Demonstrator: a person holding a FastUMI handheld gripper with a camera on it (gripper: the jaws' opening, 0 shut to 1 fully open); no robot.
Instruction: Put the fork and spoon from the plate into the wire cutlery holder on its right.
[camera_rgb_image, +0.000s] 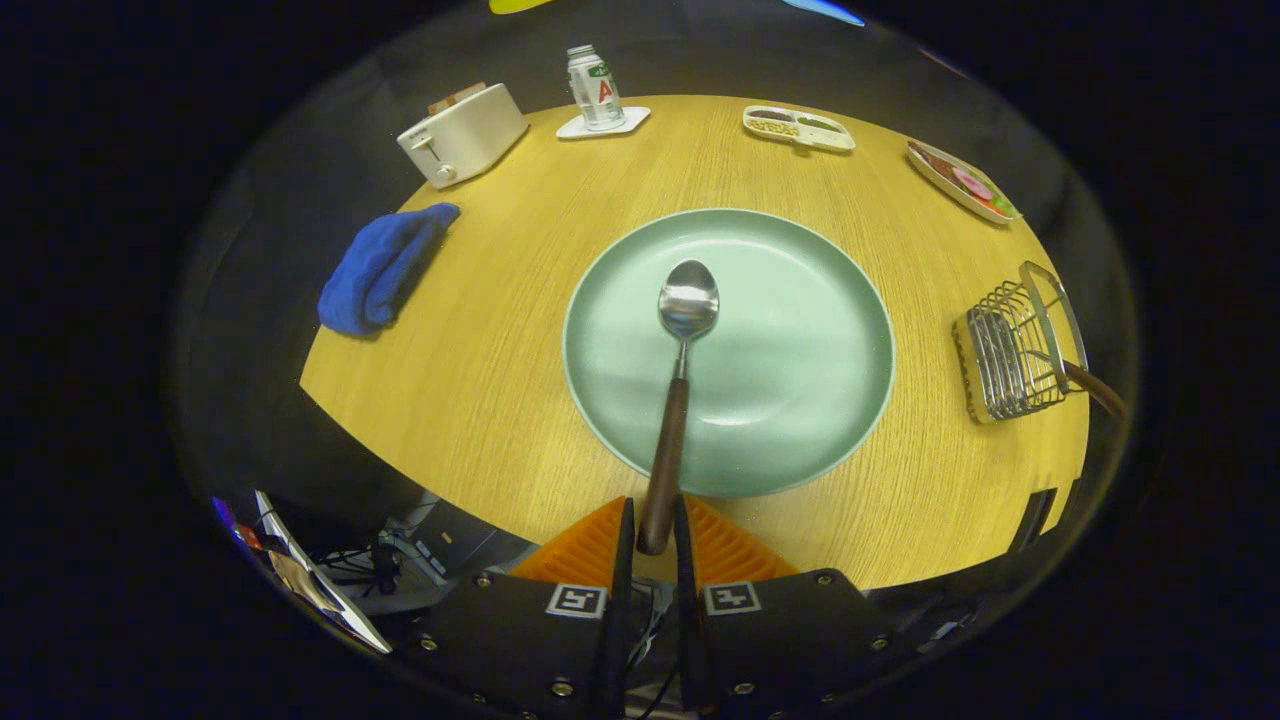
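Hand-held gripper (655, 525) clamps one spoon (680, 370) over one plate (800, 400); one wire holder (1015, 345) beside.

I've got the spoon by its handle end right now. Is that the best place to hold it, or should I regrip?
Keep it. The tool is shut on the spoon at the tip of its dark handle, coming from the near side of the green plate. The handle is slim and straight, pointing back between the fingers; the bowl is wide and rounded, probably harder to pinch. The wire cutlery holder stands to the plate's right.

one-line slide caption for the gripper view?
Gripper fingers shut on the spoon handle over the green plate, wire cutlery holder at right.
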